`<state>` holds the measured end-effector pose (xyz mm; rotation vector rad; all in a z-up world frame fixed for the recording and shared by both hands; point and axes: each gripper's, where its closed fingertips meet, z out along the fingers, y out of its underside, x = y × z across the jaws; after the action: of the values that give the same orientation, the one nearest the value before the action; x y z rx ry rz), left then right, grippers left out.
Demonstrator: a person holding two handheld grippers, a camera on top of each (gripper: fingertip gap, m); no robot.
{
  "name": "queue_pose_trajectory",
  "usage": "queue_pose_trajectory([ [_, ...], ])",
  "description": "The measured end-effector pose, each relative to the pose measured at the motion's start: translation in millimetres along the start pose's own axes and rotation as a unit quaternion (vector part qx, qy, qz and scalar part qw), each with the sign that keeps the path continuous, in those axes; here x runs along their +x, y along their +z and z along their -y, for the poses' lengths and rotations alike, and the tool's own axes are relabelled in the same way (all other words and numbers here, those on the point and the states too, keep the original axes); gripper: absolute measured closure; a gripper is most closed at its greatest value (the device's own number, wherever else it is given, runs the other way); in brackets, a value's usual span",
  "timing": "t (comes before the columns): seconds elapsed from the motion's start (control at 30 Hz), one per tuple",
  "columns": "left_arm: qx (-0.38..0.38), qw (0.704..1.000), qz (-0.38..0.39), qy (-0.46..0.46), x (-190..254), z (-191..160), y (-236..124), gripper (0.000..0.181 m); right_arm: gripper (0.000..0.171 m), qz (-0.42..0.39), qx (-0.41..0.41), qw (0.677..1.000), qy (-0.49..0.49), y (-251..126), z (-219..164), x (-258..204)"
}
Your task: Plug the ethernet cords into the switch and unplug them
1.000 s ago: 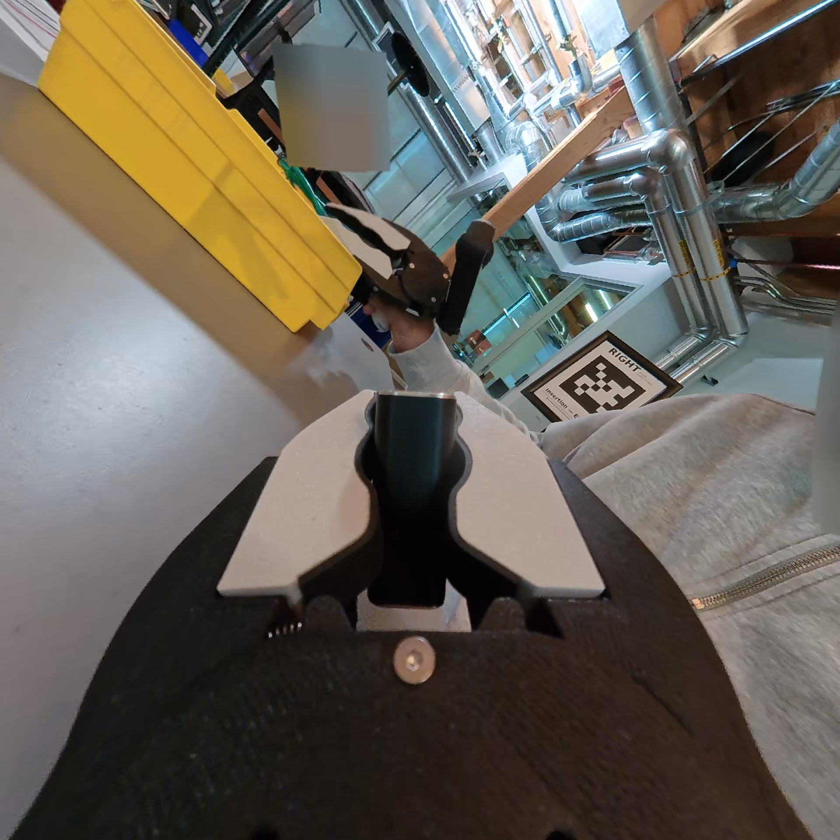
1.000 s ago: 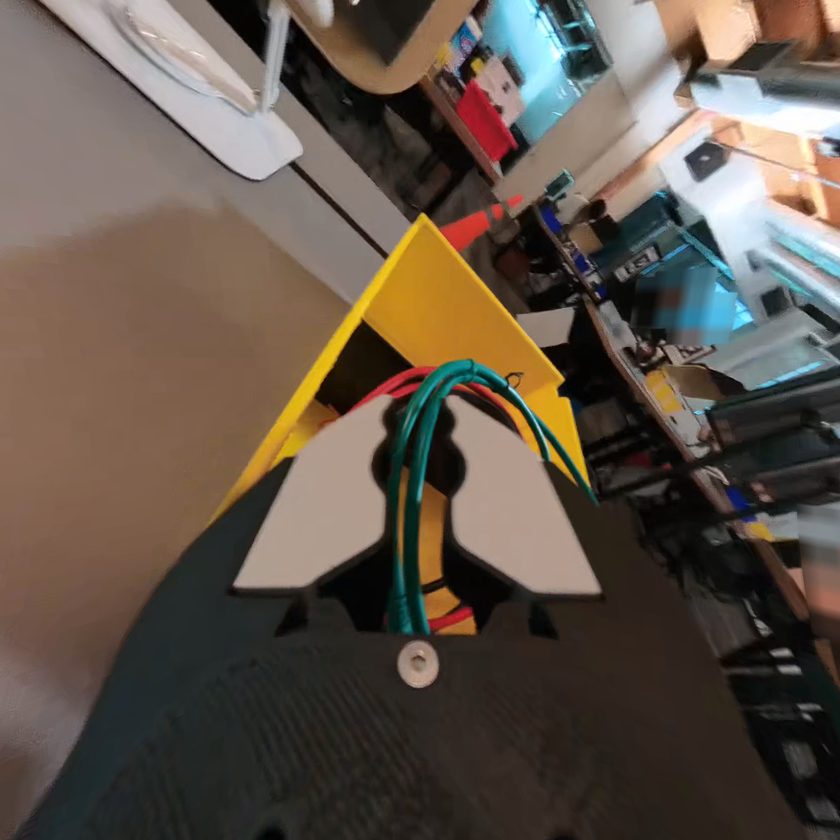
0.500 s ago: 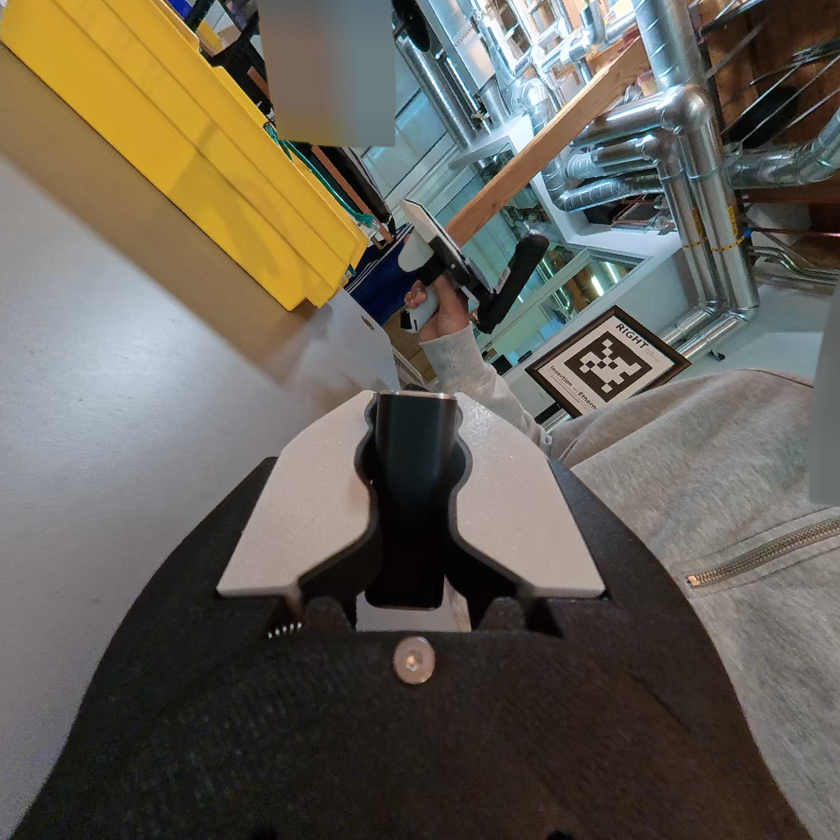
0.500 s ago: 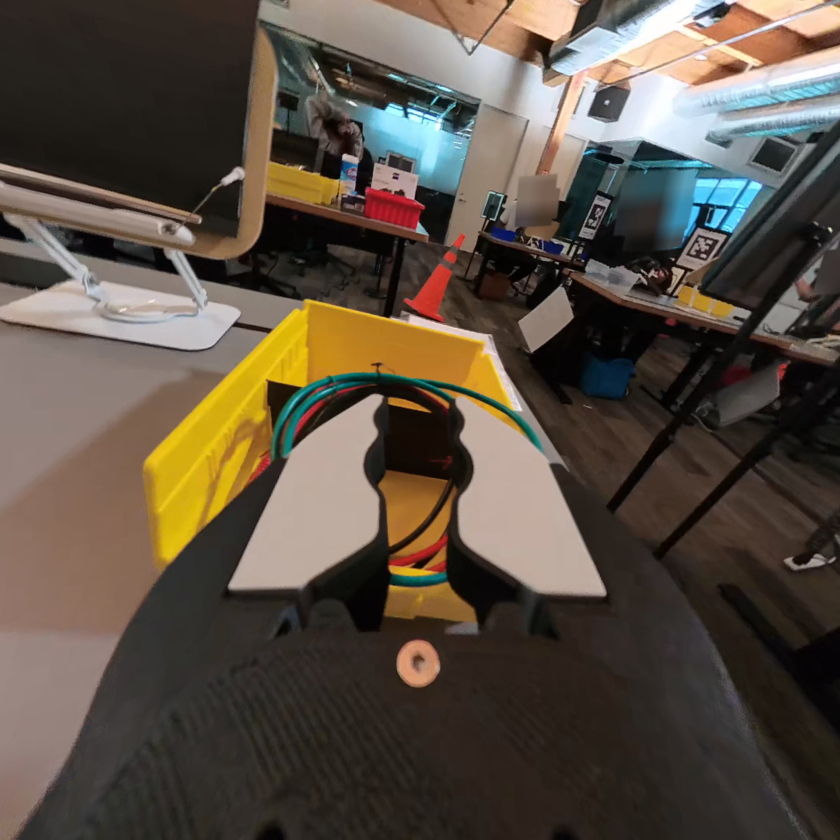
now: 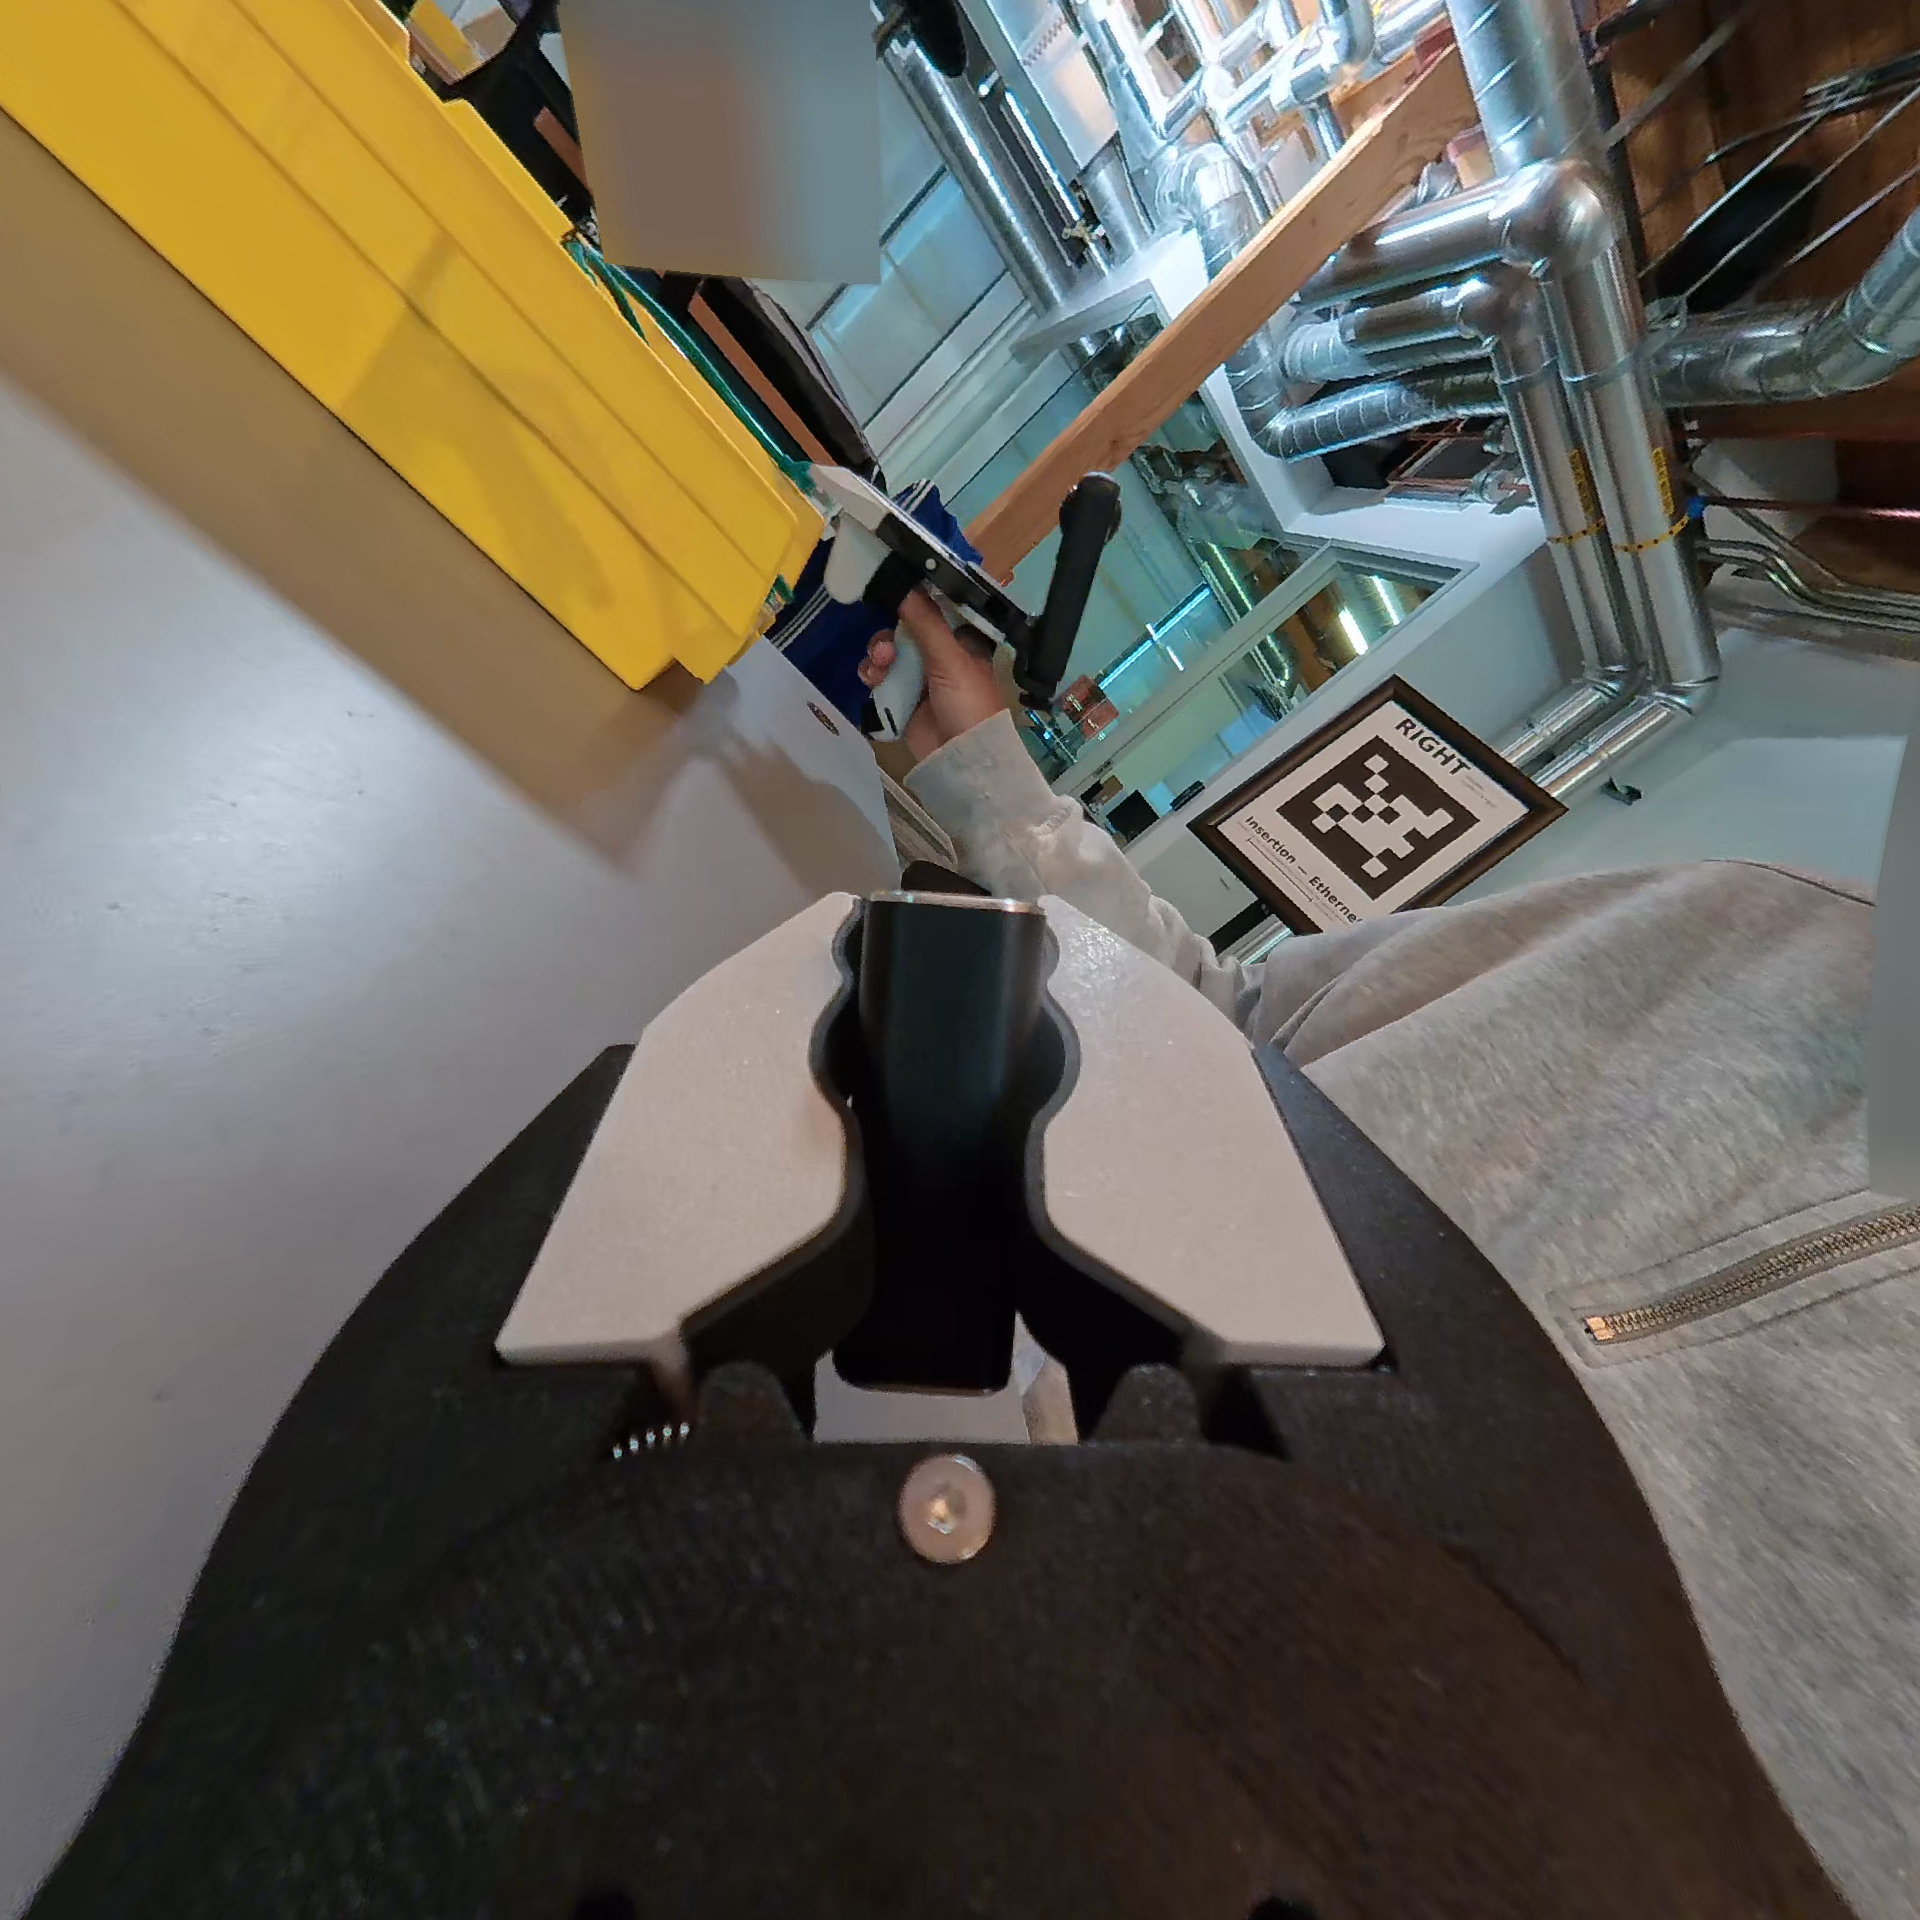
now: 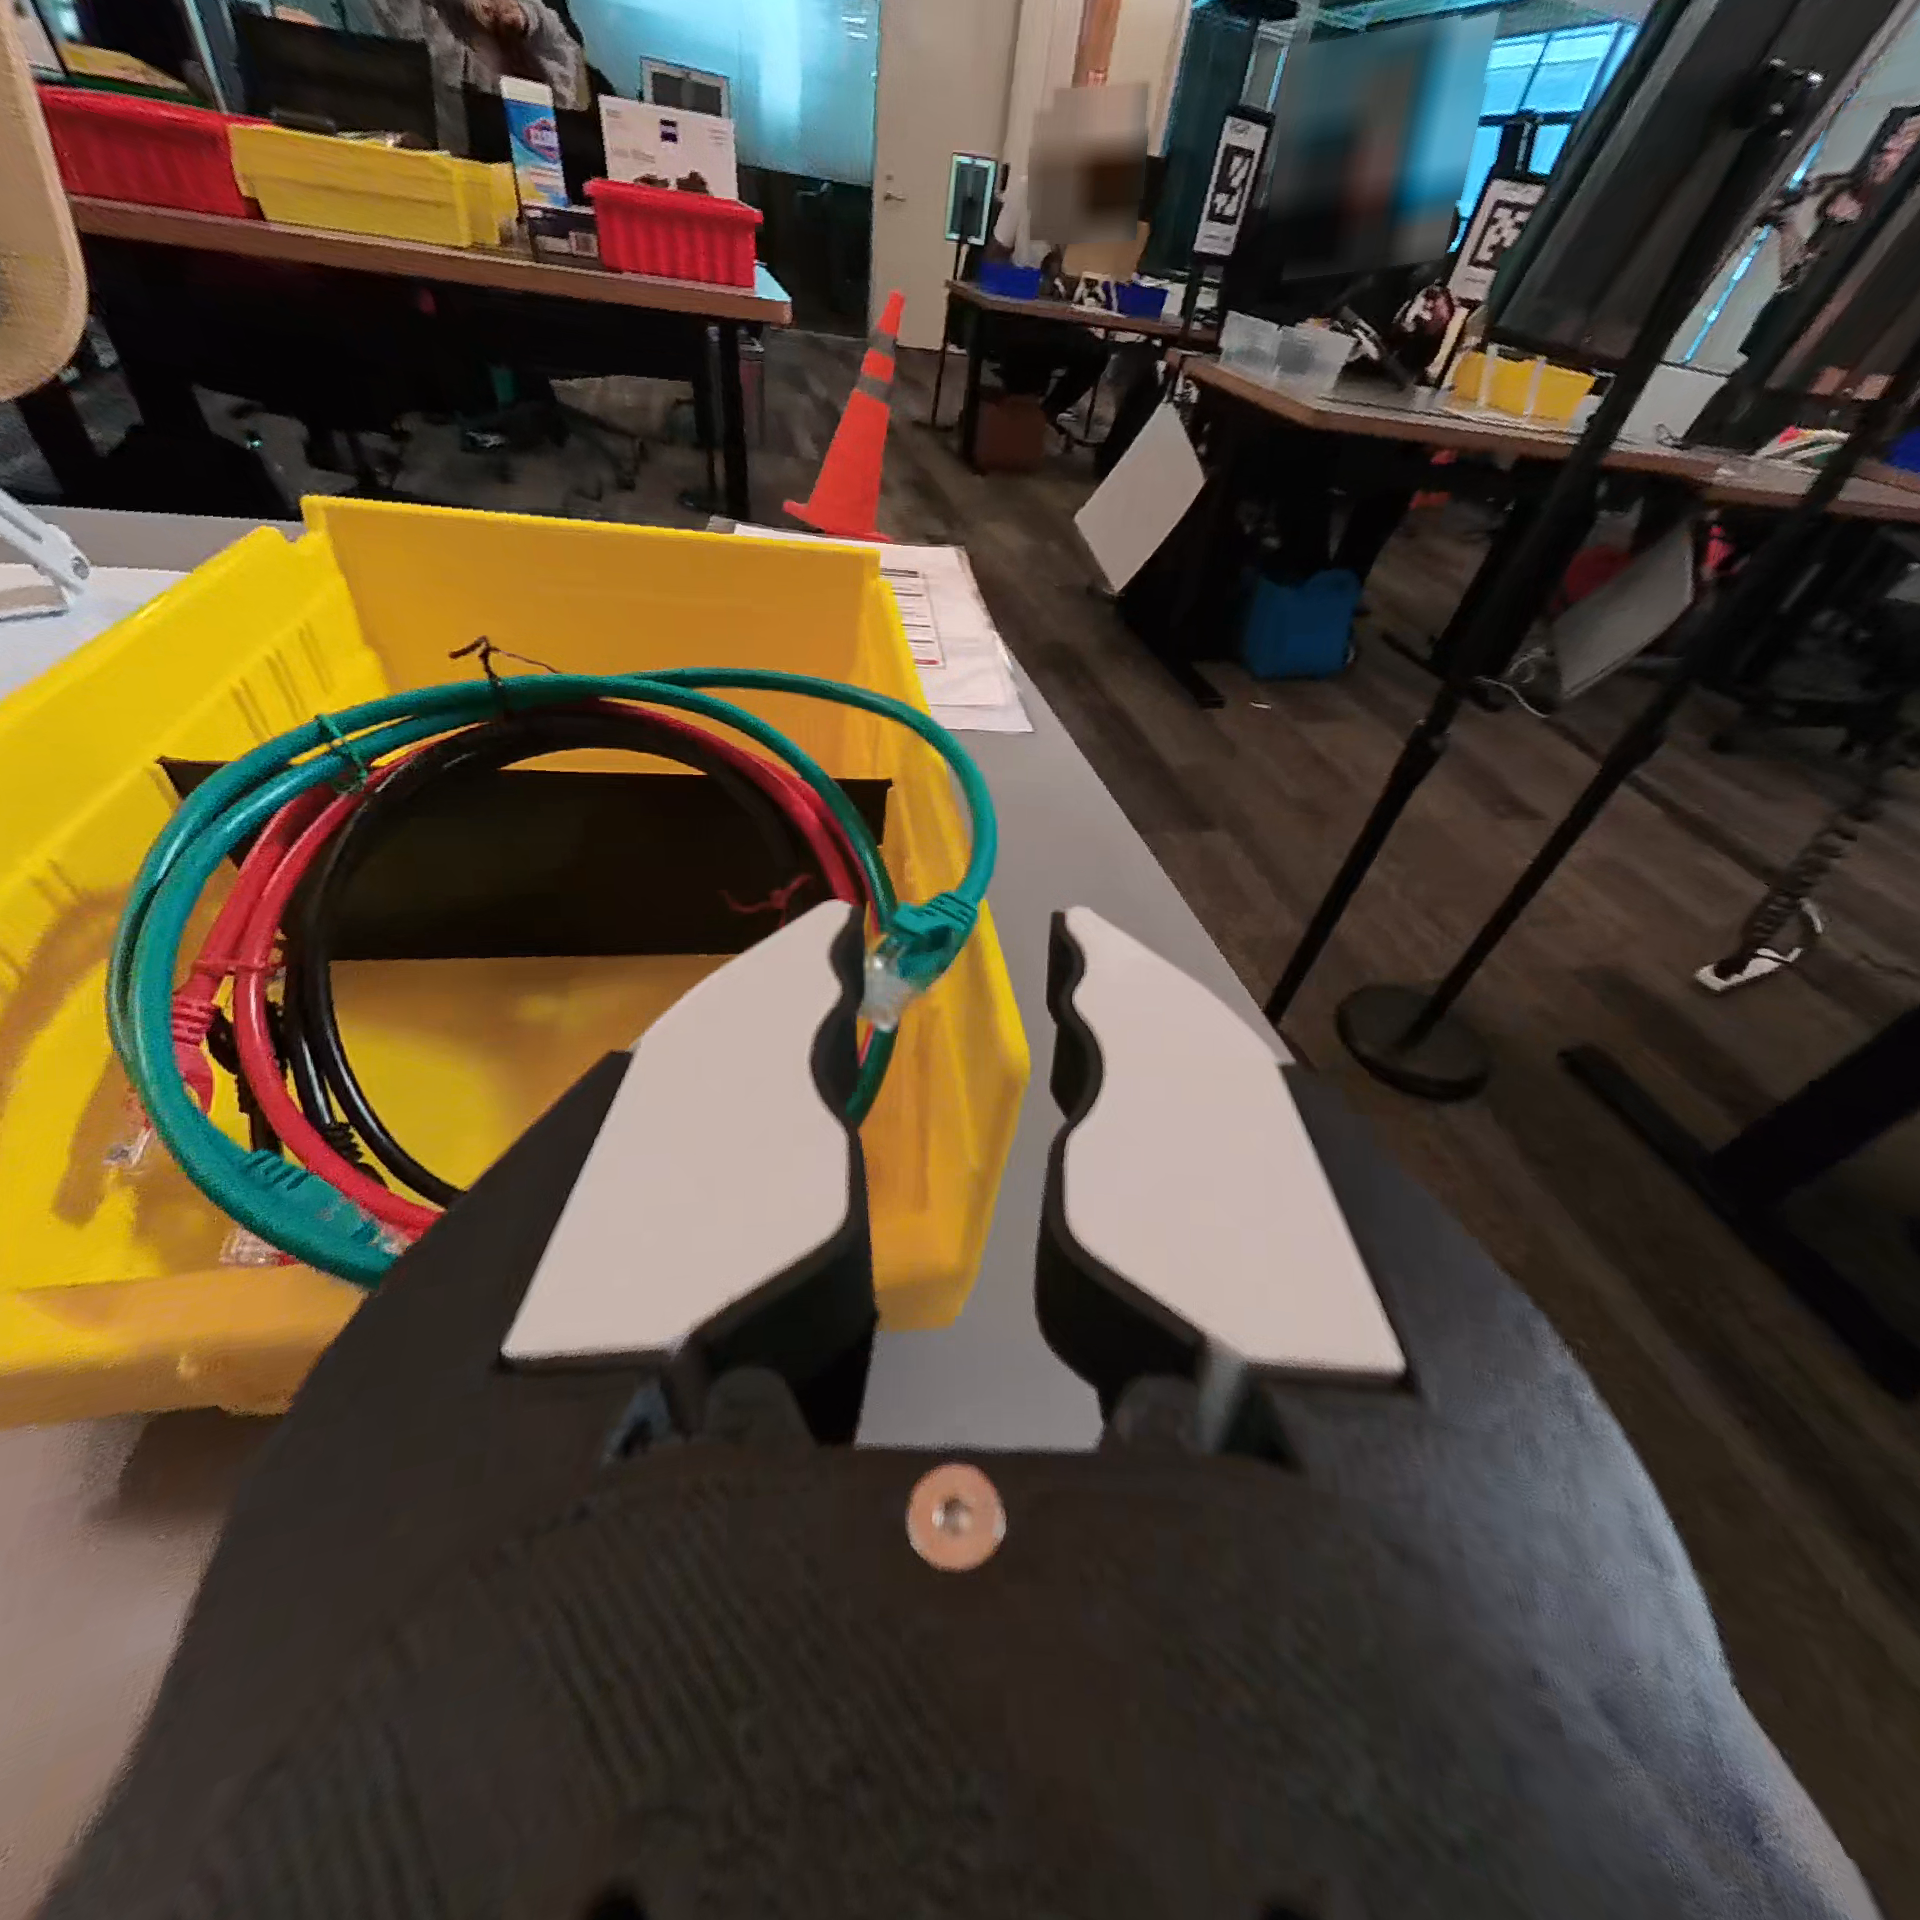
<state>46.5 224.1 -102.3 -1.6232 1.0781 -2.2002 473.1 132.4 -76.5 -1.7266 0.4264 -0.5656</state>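
Three coiled ethernet cords [image 6: 499, 935], green, red and black, in yellow bin [image 6: 582, 592] on grey table [image 6: 1049, 831], right gripper [image 6: 951, 956] now spread wide and empty beside green plug [image 6: 914, 951], cords let go since before, left gripper [image 5: 948, 920] clamped on black switch [image 5: 940, 1091], orange cone [image 6: 862, 426] beyond.

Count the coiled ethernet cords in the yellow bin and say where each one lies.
3. In the yellow bin, the green cord forms the outermost loop, the red cord lies just inside it, and the black cord is innermost. Others may be hidden beneath.
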Motion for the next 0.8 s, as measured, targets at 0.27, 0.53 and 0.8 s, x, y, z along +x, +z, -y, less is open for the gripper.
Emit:
queue_pose_trajectory([
  [0.27,-0.019,1.0,0.001,0.006,2,-7,5,0.155,0.167,0.021,-0.066,0.991,-0.118,3,-20,-26],
  [0.53,-0.013,1.0,-0.003,0.0,2,-5,4,0.155,0.163,0.052,-0.096,0.987,-0.116,1,-31,-38],
  [0.8,-0.013,1.0,-0.007,-0.005,2,-5,4,0.155,0.153,0.106,-0.087,0.988,-0.065,-4,-28,-47],
])
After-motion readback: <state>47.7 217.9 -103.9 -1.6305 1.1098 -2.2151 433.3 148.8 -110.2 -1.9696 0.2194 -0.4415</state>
